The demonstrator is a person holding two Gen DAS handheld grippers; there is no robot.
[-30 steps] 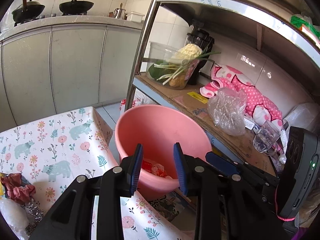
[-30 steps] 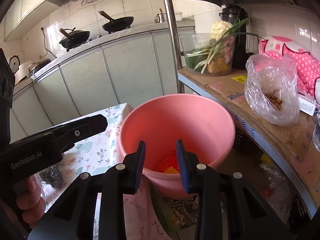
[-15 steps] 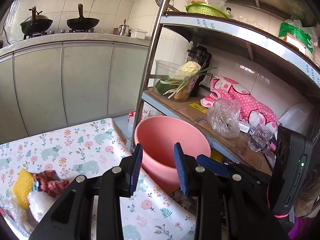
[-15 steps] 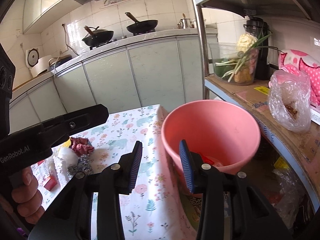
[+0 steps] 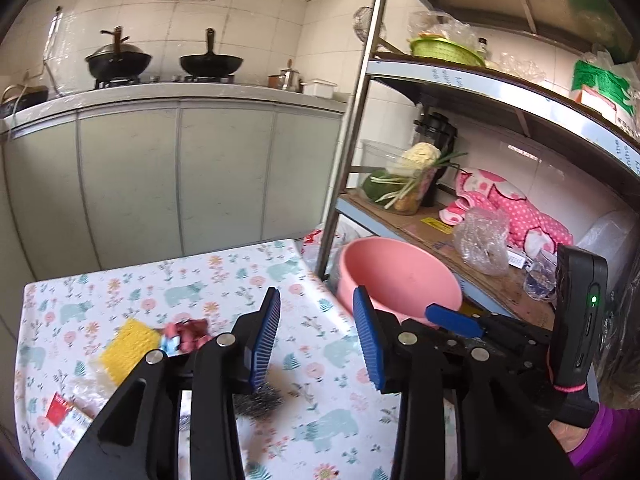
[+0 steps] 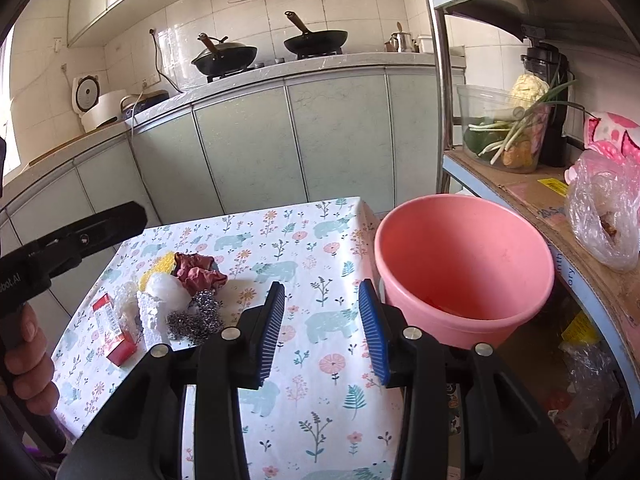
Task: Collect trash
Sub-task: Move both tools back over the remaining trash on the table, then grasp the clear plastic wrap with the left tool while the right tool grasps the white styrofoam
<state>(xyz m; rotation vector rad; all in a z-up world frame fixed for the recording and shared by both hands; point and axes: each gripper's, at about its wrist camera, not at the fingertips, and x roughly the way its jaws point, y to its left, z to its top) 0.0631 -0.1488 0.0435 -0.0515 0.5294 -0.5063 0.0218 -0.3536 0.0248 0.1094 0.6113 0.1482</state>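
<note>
A small table [image 6: 304,248] with a white cloth printed with bears and flowers fills the lower middle of both views, and behind it runs a row of pale green cabinets [image 6: 256,140] under a counter with two black woks [image 6: 314,38] in the upper middle. At the right edge of the table stands a pink bucket [image 6: 464,276], just beside a metal shelf rack [image 5: 360,128] at the right of the frame. The trash lies in a heap at the left part of the cloth: a crumpled dark red wrapper [image 6: 200,274], a white foam piece [image 6: 154,316], a steel scourer [image 6: 196,318], a yellow sponge [image 5: 128,344] and a red packet [image 6: 114,330]. The left gripper [image 5: 316,344] is open wide and holds nothing; the right gripper [image 6: 322,330] is also open wide and empty. On the left gripper's body, at the left edge of the right wrist view, I read "bot.AI". The yellow label [image 6: 554,186] on the shelf cardboard is too small to read.
</note>
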